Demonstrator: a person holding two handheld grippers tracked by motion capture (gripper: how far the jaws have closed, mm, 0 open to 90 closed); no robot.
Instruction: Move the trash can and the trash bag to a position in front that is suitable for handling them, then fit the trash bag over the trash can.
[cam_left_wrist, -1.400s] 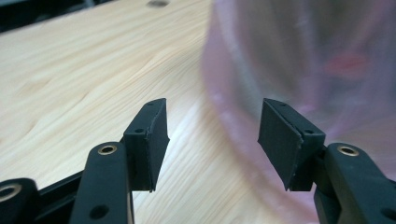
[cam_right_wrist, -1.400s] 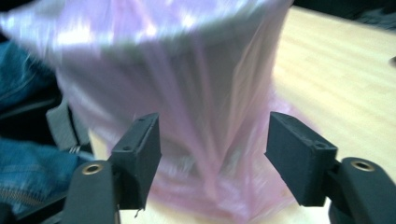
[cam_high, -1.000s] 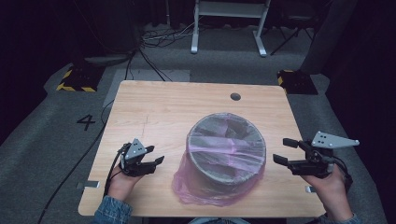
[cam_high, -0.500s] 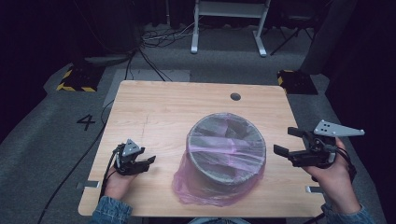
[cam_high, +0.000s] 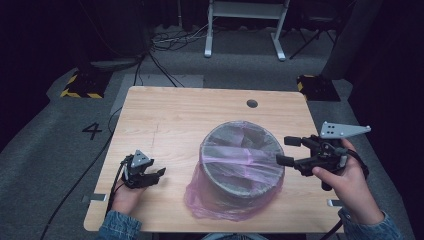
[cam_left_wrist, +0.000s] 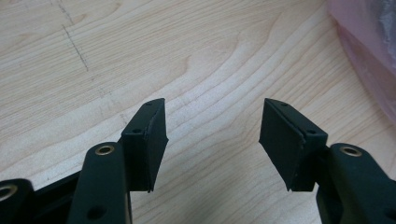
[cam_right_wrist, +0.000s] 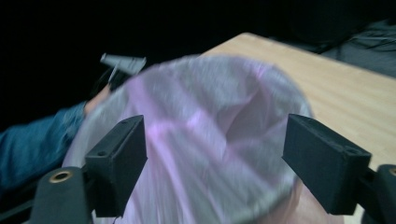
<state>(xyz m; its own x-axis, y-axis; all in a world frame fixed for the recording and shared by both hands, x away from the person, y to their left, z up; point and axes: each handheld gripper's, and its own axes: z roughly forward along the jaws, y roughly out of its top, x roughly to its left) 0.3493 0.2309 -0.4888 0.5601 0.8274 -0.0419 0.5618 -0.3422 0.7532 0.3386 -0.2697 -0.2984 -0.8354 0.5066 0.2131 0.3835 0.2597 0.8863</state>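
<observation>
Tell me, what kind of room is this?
Probably a lab or recording studio: a lone wooden table on grey carpet, hazard-striped floor blocks, loose cables, and a floor number 4 marking the station.

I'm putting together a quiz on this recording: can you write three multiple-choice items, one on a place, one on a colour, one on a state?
1. Where does the left claw sit?
A. left of the bin
B. inside the bin
C. on the floor

2. What colour is the bag over the bin?
A. green
B. pink
C. black

3. How does the right claw stand?
A. shut on the bag
B. open, holding nothing
C. shut on a cup

Key: 1 A, it rests low over the table left of the bin. 2 B, translucent pink film drapes it. 3 B, its jaws gape beside the rim.
</observation>
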